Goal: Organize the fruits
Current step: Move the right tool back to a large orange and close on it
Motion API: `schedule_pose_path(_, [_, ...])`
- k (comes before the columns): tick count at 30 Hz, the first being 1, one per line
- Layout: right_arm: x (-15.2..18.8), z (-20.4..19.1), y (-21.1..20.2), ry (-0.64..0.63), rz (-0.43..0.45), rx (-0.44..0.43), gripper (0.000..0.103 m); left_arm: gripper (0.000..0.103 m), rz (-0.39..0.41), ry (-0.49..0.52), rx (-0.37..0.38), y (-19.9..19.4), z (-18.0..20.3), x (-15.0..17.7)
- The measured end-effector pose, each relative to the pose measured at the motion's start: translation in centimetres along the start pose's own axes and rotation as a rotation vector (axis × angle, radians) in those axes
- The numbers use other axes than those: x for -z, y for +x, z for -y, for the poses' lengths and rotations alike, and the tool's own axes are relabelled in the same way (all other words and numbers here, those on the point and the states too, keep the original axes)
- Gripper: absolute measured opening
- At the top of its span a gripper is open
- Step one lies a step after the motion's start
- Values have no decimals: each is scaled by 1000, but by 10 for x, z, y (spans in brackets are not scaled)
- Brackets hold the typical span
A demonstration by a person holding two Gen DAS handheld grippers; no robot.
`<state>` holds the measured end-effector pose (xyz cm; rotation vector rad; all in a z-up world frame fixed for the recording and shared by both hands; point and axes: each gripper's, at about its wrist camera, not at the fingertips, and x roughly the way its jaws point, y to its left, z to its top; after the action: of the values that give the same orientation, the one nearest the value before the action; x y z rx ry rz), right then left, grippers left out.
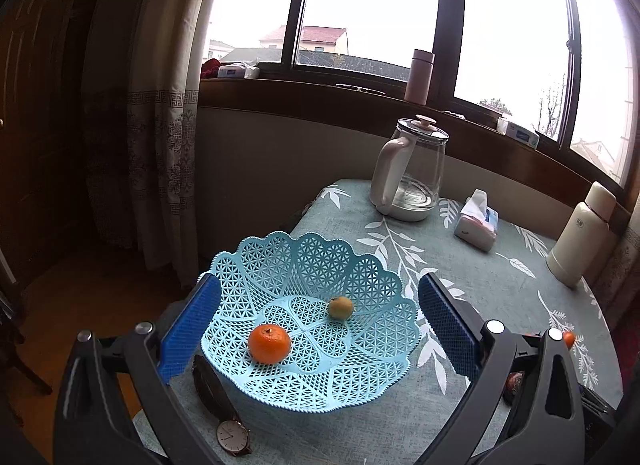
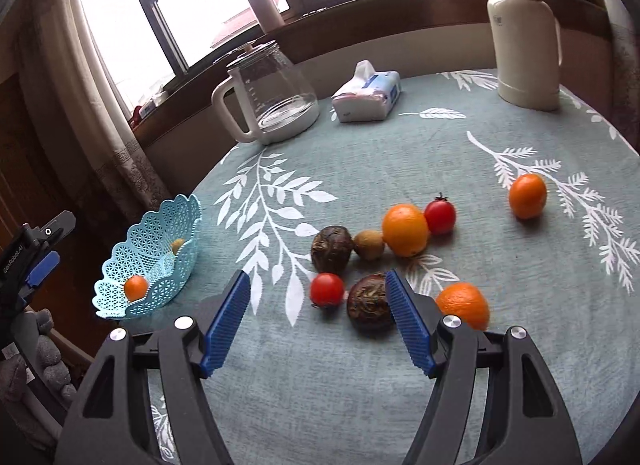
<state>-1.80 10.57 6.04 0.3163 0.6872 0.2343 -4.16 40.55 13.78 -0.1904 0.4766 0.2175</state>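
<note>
Right wrist view has the right claw (image 2: pixel 318 319) wide open and empty over the surface (image 2: pixel 500 365), loose fruit just ahead, nearest the tomato (image 2: pixel 327 289), basket (image 2: pixel 182 207) off left.

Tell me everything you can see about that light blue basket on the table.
The basket is a shallow, pale blue bowl, plastic by its look, with lacy openwork walls and a scalloped rim. It sits upright near the table's edge on the leaf-patterned cloth. Inside lie a small orange and a smaller yellowish fruit, apart from each other. A wristwatch lies beside it.
</note>
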Motion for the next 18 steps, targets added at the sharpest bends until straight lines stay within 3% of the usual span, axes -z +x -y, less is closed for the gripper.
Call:
schedule_pose_path(11, [11, 40, -4, 3, -9, 168, 71, 100, -15, 44, 25, 1, 17, 6])
schedule_pose_path(18, [11, 51, -2, 14, -20, 207, 71, 100, -20, 65, 35, 0, 24, 10])
